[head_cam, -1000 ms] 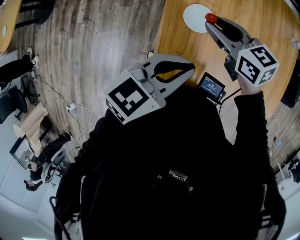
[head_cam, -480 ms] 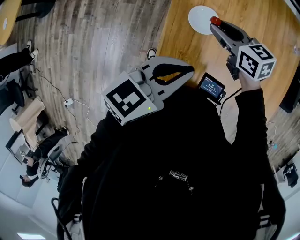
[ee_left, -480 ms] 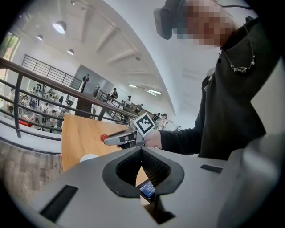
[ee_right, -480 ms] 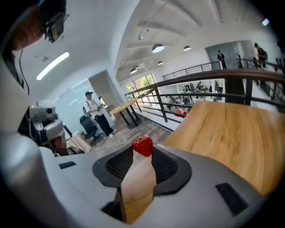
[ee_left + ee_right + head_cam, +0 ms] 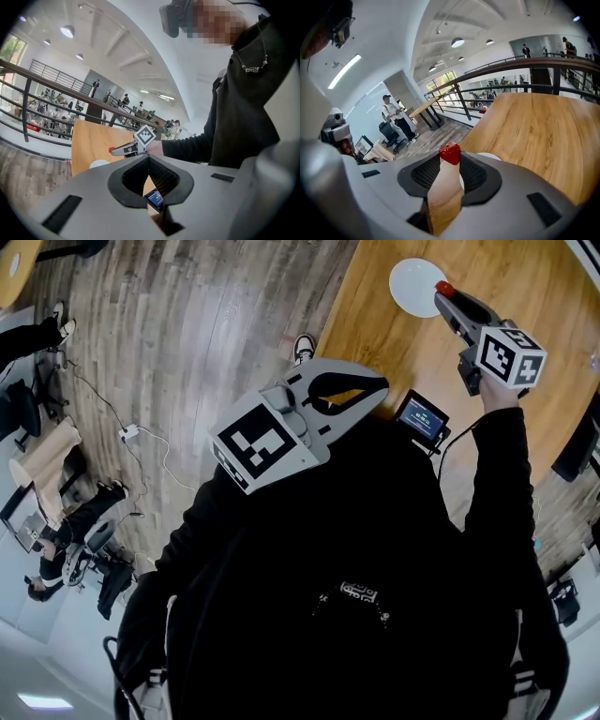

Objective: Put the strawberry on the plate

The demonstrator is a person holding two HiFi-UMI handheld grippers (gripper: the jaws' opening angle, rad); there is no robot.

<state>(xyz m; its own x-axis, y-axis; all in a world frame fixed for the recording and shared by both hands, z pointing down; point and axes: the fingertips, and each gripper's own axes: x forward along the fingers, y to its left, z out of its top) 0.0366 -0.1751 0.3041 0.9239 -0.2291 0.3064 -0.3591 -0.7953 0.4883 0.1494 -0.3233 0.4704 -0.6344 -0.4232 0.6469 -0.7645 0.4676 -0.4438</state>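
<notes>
Right tool (image 5: 442, 294) clamps small red strawberry (image 5: 450, 153) at edge of round white plate (image 5: 409, 281) | left tool (image 5: 149, 162) closed, empty | risk: you release early, it rolls onto wooden counter (image 5: 375, 334).

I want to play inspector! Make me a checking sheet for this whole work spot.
Surface: wooden table, light grain.
Job's things: white plate, empty; red strawberry not yet on it, held over its edge.
Clutter: small screen device at the table's edge.
Grippers: right gripper shut on the strawberry; left gripper shut, empty.
Cables: black cable from the screen device; white charger with its lead on the floor.
Surroundings: wood floor, railing, a person standing.
</notes>
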